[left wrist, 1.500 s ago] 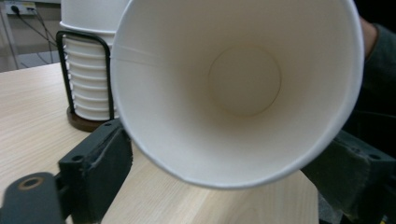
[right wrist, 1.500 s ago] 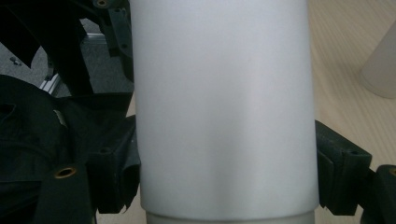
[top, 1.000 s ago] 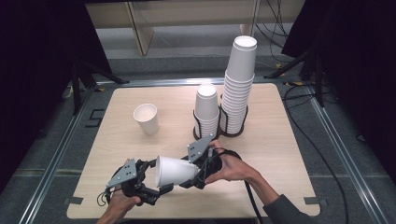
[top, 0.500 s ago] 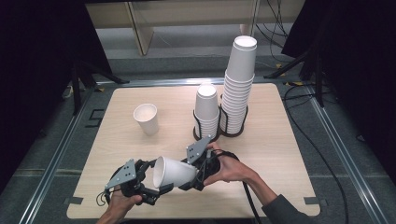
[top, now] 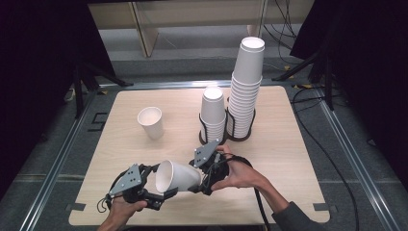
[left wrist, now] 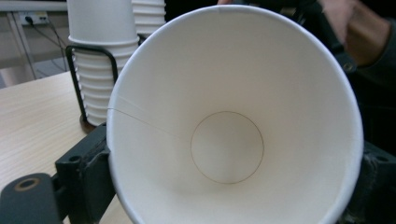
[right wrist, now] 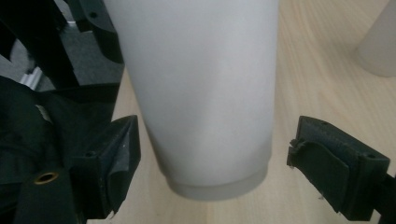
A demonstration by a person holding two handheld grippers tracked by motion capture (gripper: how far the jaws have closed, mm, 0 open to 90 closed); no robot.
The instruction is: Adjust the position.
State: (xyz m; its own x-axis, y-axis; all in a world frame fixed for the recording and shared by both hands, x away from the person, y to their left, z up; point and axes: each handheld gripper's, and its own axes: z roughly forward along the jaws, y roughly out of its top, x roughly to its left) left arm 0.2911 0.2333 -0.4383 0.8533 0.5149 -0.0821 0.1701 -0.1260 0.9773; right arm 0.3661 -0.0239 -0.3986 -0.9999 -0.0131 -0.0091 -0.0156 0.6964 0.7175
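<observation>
A white paper cup (top: 175, 177) lies on its side in the air above the near edge of the table, its mouth toward my left gripper (top: 162, 182). In the left gripper view the cup (left wrist: 229, 140) opens toward the camera. The left gripper (left wrist: 233, 186) has just been closing and its jaws press on both sides of the rim. My right gripper (top: 196, 177) sits at the cup's base. In the right gripper view the cup (right wrist: 201, 93) stands between the jaws of the right gripper (right wrist: 217, 156), with a gap at the right jaw.
A single cup (top: 150, 122) stands upright at the table's left middle. A short stack of cups (top: 213, 113) and a tall stack (top: 246, 86) sit in black wire holders at the back centre. The wooden table (top: 288, 159) has a metal frame around it.
My left gripper's jaws have come together onto the cup's rim. The cup and both hands have stayed almost where they were.
</observation>
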